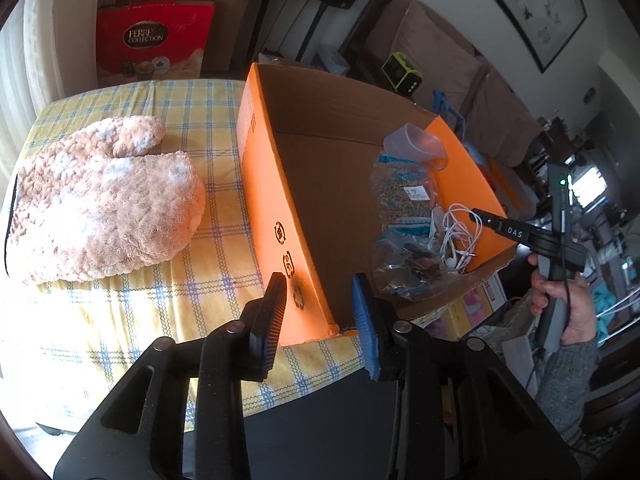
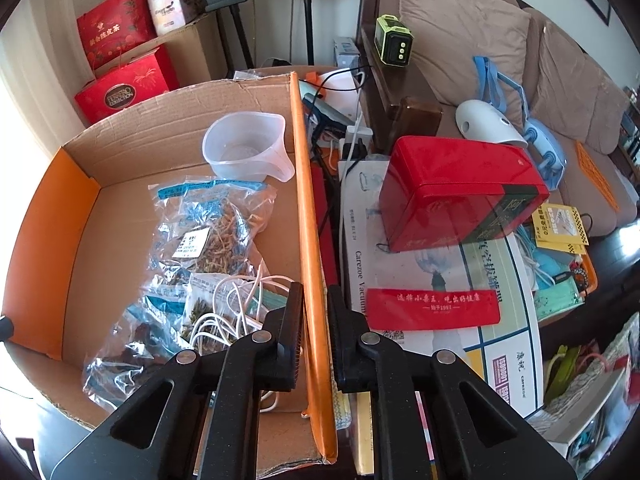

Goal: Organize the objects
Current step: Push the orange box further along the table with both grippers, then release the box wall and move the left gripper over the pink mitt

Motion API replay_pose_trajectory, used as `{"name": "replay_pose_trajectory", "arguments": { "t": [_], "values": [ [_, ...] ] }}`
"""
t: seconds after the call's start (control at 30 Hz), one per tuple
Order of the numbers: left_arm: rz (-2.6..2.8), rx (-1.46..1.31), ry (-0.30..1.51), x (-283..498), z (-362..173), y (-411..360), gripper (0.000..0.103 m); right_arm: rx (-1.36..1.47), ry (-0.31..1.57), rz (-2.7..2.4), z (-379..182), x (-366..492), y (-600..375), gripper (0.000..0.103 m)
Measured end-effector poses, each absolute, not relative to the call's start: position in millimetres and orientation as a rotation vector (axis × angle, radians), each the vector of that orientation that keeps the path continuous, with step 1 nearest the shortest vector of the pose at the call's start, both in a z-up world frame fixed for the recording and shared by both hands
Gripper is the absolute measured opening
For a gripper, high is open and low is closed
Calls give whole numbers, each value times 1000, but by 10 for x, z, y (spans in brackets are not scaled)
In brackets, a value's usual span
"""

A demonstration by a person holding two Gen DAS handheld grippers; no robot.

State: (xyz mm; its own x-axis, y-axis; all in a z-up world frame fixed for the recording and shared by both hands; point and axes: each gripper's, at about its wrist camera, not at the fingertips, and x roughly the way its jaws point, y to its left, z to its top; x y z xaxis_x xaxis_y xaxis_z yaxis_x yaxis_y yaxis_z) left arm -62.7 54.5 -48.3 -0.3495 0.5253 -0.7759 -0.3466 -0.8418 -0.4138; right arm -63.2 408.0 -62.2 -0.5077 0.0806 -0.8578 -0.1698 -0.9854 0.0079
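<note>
Straddling: right gripper narrowly spans the box right wall, apparently not yet clamped.
Left gripper: wide, empty, at the near-left corner.
Advice: pinch squarely, lift level.

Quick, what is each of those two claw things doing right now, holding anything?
Left gripper: open, holding nothing, straddling the orange box wall.
Right gripper: fingers astride the box's right wall; grip cannot be told.

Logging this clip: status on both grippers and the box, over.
Left gripper open, straddling the orange cardboard box's near wall. Right gripper open astride the far wall. Clear plastic jug, herb bags, white earphones inside. Nothing blocking.
</note>
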Motion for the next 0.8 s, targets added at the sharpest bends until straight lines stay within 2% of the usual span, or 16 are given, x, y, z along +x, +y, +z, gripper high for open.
{"name": "replay_pose_trajectory", "arguments": {
  "t": [0.07,0.37,0.57,0.8],
  "values": [
    [2211,-1333,-271,-607,-419,460,65,-1464,121,2608,-622,-613,4059,11],
    [2323,-1282,-285,-693,-205,79,68,-1425,153,2619,-624,-494,4056,13],
    [2512,-1355,-296,-1002,-369,-354,71,-1395,130,2623,-596,-382,4025,13],
    [2646,-1436,-192,-1190,-639,-556,72,-1389,151,2632,-603,-319,4012,15]
  ]
}}
